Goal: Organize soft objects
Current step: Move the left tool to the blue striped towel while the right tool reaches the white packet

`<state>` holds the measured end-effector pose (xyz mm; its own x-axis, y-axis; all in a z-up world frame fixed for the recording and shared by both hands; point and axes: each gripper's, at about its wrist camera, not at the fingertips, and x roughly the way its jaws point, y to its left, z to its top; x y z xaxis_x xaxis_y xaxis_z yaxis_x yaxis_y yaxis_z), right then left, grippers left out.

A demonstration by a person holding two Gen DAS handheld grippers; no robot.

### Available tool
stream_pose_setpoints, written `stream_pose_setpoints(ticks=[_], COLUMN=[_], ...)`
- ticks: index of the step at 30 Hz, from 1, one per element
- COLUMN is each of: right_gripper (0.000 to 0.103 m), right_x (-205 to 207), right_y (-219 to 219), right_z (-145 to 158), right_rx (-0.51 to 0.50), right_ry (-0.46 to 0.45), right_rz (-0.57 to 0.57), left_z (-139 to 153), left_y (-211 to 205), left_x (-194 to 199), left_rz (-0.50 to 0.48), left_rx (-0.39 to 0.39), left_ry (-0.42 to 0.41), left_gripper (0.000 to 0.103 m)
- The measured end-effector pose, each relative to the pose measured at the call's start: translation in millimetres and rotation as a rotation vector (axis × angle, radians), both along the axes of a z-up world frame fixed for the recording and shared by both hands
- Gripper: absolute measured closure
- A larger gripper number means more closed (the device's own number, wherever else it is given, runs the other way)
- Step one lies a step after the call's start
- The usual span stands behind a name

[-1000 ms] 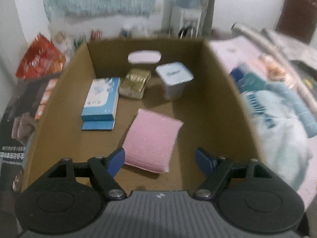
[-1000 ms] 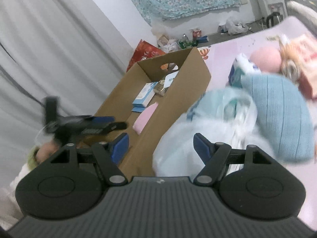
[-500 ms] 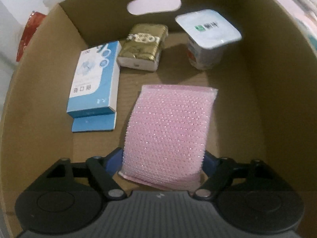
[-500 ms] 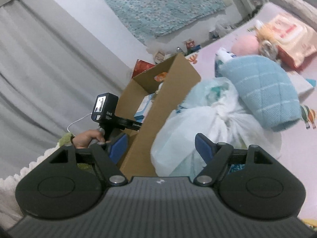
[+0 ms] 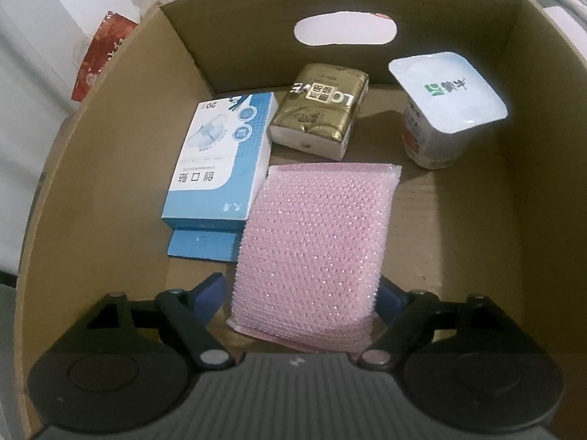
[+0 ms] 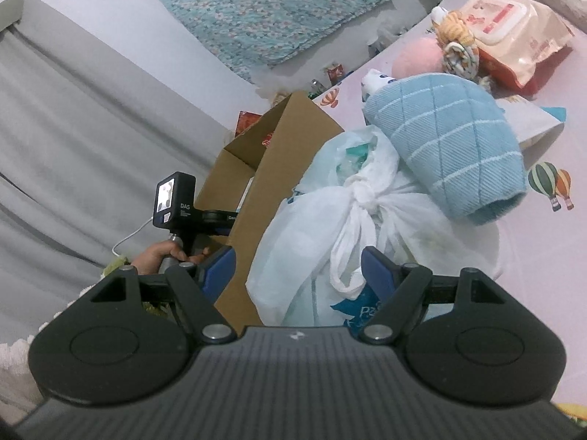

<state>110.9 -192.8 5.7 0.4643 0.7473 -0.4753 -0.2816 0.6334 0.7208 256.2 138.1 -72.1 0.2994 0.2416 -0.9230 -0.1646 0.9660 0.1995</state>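
Observation:
A pink sponge (image 5: 315, 242) lies flat on the floor of the cardboard box (image 5: 110, 190). My left gripper (image 5: 297, 289) points down into the box and straddles the sponge's near end. Its jaws are opening, and a gap shows between the left fingertip (image 5: 211, 288) and the sponge. In the right wrist view my right gripper (image 6: 297, 267) stands open over a knotted white plastic bag (image 6: 330, 220) beside the box (image 6: 279, 154). The bag's knot loop hangs near the right fingertip (image 6: 376, 269). A rolled blue towel (image 6: 447, 146) rests against the bag.
Inside the box are a blue plaster carton (image 5: 220, 161), a gold tissue pack (image 5: 319, 106) and a yoghurt cup (image 5: 440, 110). On the pink bedsheet lie a pink plush (image 6: 418, 57), a knitted toy (image 6: 456, 42) and a wipes pack (image 6: 513, 33). A hand (image 6: 157, 256) holds the left gripper's handle.
My left gripper sank deeper into the box and tipped downward around the sponge, then its fingers spread off it. My right gripper rolled and came lower, closer to the white bag.

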Motion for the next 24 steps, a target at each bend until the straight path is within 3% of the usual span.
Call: stream_pose_setpoints(ticks=[8,16,24], right_gripper=[0.026,0.026,0.026], right_x=[-9,-24,-32], right_y=[-9,-23,-54], right_z=[2,2,-8], right_rx=[0.011,0.04,0.061], right_ry=[-0.01,-0.025,-0.032], right_rz=[-0.015,-0.057,-0.134], left_z=[6,42,123], left_y=[-3,-4,-38], left_x=[-3,-24,-80], left_rz=[-0.007,0.024,-0.063], left_rx=[-0.048,-0.113,-0.125], left_ry=[-0.044,-0.155,-0.408], left_gripper=[0.013,0.013,0.011])
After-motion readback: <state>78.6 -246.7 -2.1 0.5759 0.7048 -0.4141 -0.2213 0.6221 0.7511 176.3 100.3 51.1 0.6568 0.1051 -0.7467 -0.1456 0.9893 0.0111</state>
